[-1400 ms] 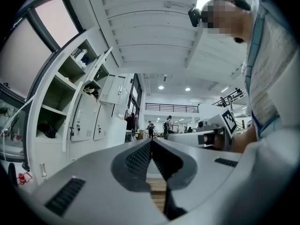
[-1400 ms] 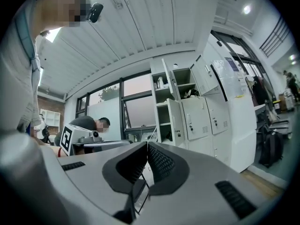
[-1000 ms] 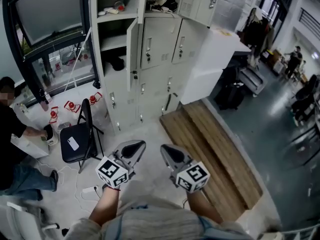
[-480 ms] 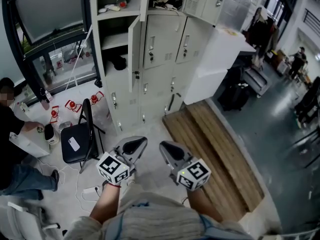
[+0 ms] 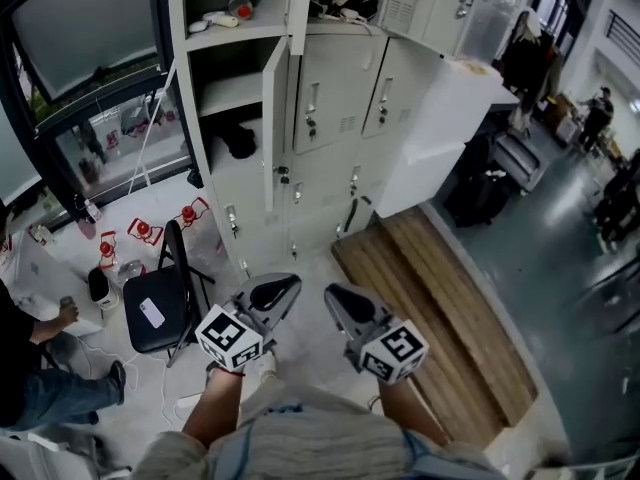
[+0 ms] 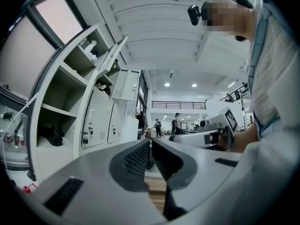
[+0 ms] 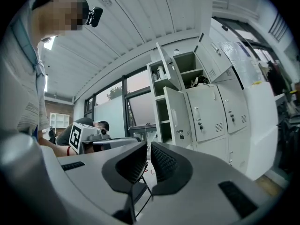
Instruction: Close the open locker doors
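The grey locker bank (image 5: 330, 118) fills the top of the head view. Two of its doors stand open: an upper door (image 5: 297, 8) and a middle door (image 5: 272, 118) in the left column, baring shelves with small items. My left gripper (image 5: 284, 285) and right gripper (image 5: 333, 294) are held side by side, level, above the floor and well short of the lockers. Both are shut and hold nothing. The left gripper view shows its tips (image 6: 149, 141) meeting, with the open upper door (image 6: 111, 55) to the left. The right gripper (image 7: 149, 148) view shows both open doors (image 7: 172, 116).
A black folding chair (image 5: 158, 310) with a phone on it stands left of my grippers. A wooden platform (image 5: 440, 308) lies to the right, below a white cabinet (image 5: 440, 133). A person (image 5: 30, 368) crouches at far left; red items (image 5: 140, 230) and cables lie on the floor.
Both grippers have moved towards the lockers, which now sit larger and lower in the head view. The crouching person has slid towards the lower left edge.
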A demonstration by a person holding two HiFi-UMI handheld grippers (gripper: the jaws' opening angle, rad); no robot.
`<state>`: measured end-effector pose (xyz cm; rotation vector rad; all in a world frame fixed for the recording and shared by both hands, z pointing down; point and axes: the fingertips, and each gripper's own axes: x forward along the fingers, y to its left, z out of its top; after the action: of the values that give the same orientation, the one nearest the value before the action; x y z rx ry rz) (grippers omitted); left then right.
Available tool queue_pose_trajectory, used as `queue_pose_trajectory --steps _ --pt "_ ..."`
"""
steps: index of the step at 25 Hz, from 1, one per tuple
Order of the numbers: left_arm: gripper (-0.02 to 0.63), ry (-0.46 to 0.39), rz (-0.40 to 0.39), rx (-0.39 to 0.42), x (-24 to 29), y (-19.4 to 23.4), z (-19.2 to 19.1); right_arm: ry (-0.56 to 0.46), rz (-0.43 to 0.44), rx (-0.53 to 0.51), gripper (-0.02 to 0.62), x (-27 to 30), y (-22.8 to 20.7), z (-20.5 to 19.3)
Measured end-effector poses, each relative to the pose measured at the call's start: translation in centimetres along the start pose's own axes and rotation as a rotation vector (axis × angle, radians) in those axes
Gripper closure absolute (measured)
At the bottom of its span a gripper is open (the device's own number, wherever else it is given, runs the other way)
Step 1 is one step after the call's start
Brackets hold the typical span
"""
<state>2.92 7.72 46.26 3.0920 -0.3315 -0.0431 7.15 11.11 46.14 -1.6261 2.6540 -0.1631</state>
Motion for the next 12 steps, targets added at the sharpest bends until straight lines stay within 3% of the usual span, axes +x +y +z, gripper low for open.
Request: queue_pose_trajectory --steps 12 --pt "0.601 0.018 -0.004 -0.010 0.3 12.3 1.4 0.031 -0.016 0.005 0.589 11.4 -4.4 1.3"
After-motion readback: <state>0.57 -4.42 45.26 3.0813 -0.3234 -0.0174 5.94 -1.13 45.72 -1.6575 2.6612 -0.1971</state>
